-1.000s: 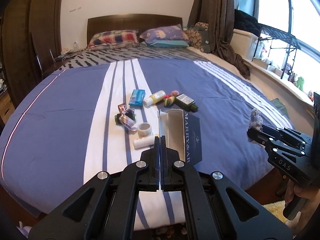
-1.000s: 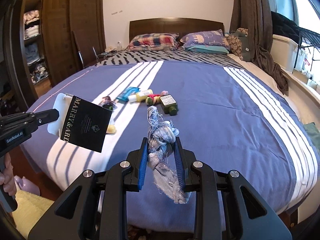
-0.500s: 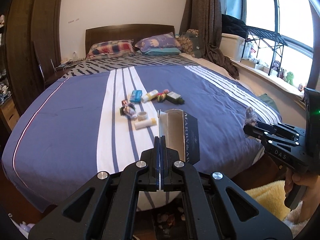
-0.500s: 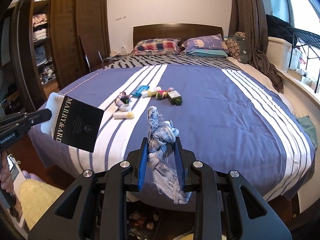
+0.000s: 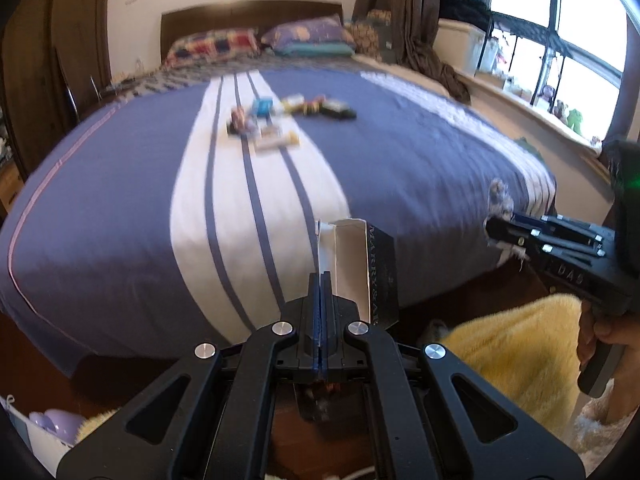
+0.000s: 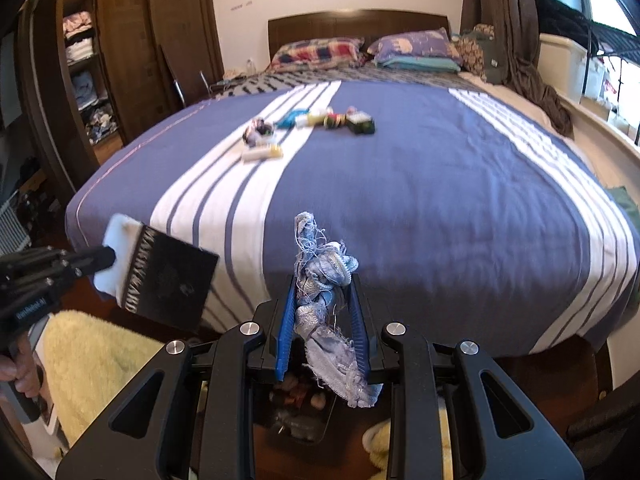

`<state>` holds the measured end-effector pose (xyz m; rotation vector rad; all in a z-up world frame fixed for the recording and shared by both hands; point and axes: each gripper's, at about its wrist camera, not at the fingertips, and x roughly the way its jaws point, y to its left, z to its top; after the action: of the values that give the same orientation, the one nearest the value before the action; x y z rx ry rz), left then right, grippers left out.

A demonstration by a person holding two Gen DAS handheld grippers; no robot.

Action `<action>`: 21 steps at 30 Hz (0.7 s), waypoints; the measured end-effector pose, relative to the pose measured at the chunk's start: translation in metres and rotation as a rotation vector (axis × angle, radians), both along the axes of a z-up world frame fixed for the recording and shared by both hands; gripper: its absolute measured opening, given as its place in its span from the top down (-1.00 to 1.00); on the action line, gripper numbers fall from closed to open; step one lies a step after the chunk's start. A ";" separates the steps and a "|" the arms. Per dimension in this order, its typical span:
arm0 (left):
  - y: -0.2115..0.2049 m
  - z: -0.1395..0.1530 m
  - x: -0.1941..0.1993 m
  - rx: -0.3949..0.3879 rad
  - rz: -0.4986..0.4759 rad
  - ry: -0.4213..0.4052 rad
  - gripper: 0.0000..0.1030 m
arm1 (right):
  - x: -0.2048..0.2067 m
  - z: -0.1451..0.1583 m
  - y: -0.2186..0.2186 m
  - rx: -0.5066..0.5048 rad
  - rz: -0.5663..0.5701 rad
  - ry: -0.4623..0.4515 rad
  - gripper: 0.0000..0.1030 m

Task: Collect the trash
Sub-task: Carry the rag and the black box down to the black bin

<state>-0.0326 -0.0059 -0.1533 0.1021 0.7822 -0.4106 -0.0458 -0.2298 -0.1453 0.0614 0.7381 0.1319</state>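
Observation:
My left gripper point(image 5: 321, 280) is shut on the white flap of an open dark "MARRY&ARD" box point(image 5: 360, 268), held in the air off the foot of the bed. From the right wrist view the box point(image 6: 168, 280) hangs at the left. My right gripper point(image 6: 322, 280) is shut on a frayed blue-grey cloth scrap point(image 6: 324, 280), also off the bed's foot; it shows at the right of the left wrist view point(image 5: 500, 200). A trash bin point(image 6: 296, 408) with litter in it sits on the floor below the right gripper.
Several small bottles and packets point(image 6: 312, 124) lie mid-bed on the blue striped cover point(image 6: 400, 184). Yellow fluffy rugs point(image 5: 512, 352) lie on the floor at the bed's foot. A wardrobe point(image 6: 100, 60) stands left, a window sill point(image 5: 540, 112) right.
Both grippers have pulled back from the bed and now hang lower, beyond its foot edge, still holding the box and the cloth. The floor, rugs and bin have come into view.

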 end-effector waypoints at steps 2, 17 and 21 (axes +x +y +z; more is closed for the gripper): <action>-0.001 -0.017 0.000 0.010 0.003 0.035 1.00 | -0.002 -0.010 0.001 0.000 0.003 0.023 0.49; -0.006 -0.142 0.026 0.044 0.011 0.299 1.00 | 0.013 -0.110 0.020 -0.009 0.027 0.258 0.49; -0.013 -0.173 0.036 0.065 0.000 0.366 1.00 | 0.023 -0.137 0.022 0.018 0.033 0.328 0.49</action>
<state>0.0033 -0.0184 -0.3259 0.0884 1.1563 -0.4088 -0.0232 -0.2079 -0.2825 0.0892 1.0656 0.1622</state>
